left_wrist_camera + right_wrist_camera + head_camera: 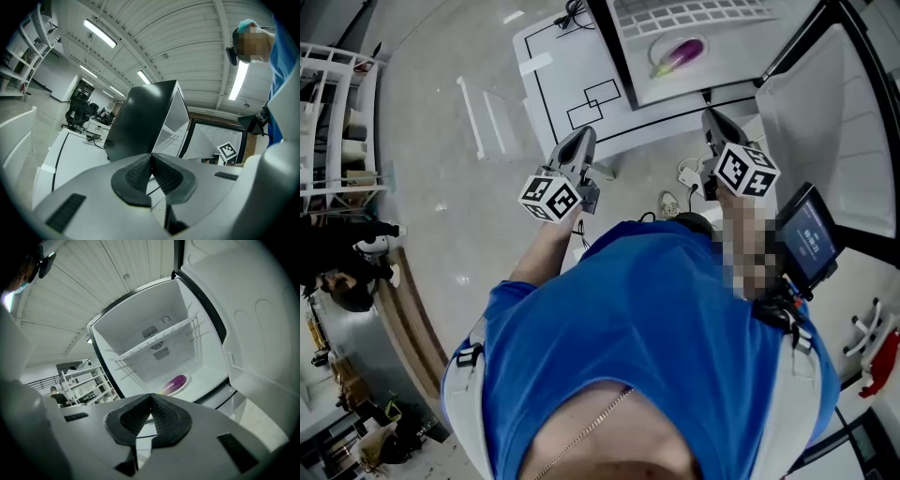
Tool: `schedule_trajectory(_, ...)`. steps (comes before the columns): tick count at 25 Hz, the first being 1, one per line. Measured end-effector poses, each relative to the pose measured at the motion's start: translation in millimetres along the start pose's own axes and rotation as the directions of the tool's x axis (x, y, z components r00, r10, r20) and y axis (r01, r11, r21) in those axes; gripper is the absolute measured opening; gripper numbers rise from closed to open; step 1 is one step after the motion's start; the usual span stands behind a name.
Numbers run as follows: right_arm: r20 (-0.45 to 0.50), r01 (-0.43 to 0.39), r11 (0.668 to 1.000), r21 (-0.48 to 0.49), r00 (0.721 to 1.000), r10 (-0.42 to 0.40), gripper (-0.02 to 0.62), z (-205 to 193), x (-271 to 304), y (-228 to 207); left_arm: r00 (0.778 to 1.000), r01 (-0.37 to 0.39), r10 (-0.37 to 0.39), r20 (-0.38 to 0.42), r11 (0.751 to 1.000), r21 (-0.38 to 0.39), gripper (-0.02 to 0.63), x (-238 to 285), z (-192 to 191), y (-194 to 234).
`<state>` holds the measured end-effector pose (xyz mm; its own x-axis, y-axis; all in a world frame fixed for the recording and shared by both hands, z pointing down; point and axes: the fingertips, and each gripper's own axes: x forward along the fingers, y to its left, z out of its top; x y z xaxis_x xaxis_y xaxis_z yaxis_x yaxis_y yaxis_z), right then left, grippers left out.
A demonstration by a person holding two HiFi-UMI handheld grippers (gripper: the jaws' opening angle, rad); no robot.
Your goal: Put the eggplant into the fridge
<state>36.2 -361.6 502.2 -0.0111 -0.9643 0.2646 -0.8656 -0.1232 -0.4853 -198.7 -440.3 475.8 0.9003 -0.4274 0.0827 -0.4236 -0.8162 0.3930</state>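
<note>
A purple eggplant lies on a white plate on the floor of the open fridge, under a wire shelf. My right gripper is outside the fridge, in front of its opening, shut with nothing between its jaws. My left gripper is further left, near the white table, also shut and empty. The fridge's dark side shows in the left gripper view.
The fridge door stands open at the right. Cables and a plug lie on the floor below the fridge. A white shelf rack stands at the left. A tablet hangs at the person's right side.
</note>
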Motion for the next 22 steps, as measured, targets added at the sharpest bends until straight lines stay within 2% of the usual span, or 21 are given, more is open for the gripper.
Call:
schedule_trajectory(6, 0.013, 0.009, 1.0, -0.012, 1.0, -0.008, 0.003, -0.8, -27.8, 18.1, 0.999, 0.031, -0.031, -0.004, 0.999, 0.009, 0.008, -16.0, 5.7, -18.6)
schedule_trajectory(22, 0.031, 0.03, 0.998, -0.05, 0.999, -0.029, 0.003, -2.0, -31.9, 9.3, 0.998, 0.056, -0.056, 0.005, 0.998, 0.014, 0.009, -2.6, 3.6, -21.2)
